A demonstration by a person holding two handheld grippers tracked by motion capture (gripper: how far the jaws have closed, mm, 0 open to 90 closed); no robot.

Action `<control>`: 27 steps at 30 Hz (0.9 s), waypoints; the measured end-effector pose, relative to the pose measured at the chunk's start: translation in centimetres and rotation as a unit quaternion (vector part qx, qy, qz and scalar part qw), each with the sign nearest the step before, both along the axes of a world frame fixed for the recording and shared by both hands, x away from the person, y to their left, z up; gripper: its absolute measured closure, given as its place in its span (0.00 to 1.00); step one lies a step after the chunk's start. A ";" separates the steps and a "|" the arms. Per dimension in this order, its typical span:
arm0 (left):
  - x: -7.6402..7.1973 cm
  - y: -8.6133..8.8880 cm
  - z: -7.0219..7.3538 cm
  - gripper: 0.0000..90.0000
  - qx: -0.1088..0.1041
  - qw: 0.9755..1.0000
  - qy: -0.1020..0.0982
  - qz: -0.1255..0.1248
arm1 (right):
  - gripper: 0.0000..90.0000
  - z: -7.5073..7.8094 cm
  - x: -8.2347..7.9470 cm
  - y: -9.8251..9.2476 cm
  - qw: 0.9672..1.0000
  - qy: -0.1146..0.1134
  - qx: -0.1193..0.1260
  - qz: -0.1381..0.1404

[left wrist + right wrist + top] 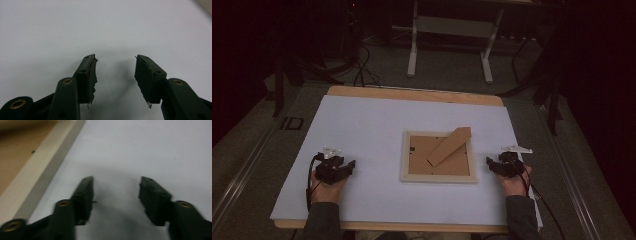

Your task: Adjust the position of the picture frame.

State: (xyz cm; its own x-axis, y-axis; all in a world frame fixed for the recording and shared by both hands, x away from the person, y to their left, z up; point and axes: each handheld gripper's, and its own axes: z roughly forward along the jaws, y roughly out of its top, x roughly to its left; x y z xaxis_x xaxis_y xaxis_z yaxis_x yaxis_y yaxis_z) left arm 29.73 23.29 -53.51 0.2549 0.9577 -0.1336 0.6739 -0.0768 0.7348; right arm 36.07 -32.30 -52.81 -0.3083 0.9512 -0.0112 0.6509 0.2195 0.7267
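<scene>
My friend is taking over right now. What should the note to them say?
Left hand-held gripper: open, nothing between the jaws, resting on the white sheet left of the picture frame.
Right hand-held gripper: open, nothing held, just right of the frame.
The frame lies face down mid-table, its cardboard stand flipped up.
Done: nothing visible yet; the frame is untouched.
Left: probably reach in and handle the frame's back.
</scene>
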 end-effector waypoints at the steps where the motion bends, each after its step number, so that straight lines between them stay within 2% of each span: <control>1: -0.2 -0.1 0.2 0.61 0.002 1.000 -0.005 -0.008 | 0.58 0.1 -0.1 0.1 1.000 -0.003 0.002 0.006; 3: -0.4 -0.5 0.5 0.61 0.013 1.000 -0.016 -0.022 | 0.60 0.2 -0.3 0.4 1.000 -0.007 0.001 0.016; 6: -0.4 -0.9 0.4 0.61 0.016 0.999 -0.021 -0.034 | 0.62 0.1 -0.3 0.7 1.000 -0.005 0.000 0.021; 9: -0.3 -1.4 0.3 0.61 0.016 0.999 -0.016 -0.047 | 0.63 0.1 -0.6 1.1 1.000 -0.005 -0.002 0.030; 11: -0.3 -1.9 0.5 0.62 0.008 0.998 -0.015 -0.063 | 0.65 0.1 -0.6 1.3 0.999 -0.006 -0.001 0.032; 15: -0.5 -2.4 0.8 0.65 0.007 0.997 -0.023 -0.078 | 0.68 0.1 -0.7 1.3 0.999 -0.007 -0.003 0.033; 19: -0.6 -2.7 1.2 0.68 0.003 0.995 -0.032 -0.091 | 0.72 0.1 -0.7 1.2 0.999 -0.008 0.007 0.035; 24: -0.9 -3.5 1.4 0.74 0.002 0.993 -0.042 -0.111 | 0.82 0.3 -0.9 1.3 0.999 -0.015 0.005 0.040; 25: -1.0 -3.9 1.4 0.76 0.006 0.991 -0.046 -0.125 | 0.84 0.4 -0.9 1.3 0.999 -0.018 0.005 0.041; 26: -1.0 -3.9 1.4 0.78 0.006 0.991 -0.046 -0.125 | 0.86 0.4 -0.9 1.3 0.999 -0.021 0.005 0.040; 27: -1.2 -4.4 1.5 0.79 0.011 0.989 -0.049 -0.136 | 0.88 0.5 -0.9 1.3 0.999 -0.022 0.005 0.041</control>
State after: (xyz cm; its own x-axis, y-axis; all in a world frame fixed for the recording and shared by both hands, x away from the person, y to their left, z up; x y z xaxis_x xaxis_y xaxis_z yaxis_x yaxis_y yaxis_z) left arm 28.54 18.88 -52.05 0.5138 0.8546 -0.0752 0.5522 -0.2624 0.7913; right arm 35.21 -31.01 -52.34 -0.3838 0.9233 -0.0167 0.5986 0.2625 0.7568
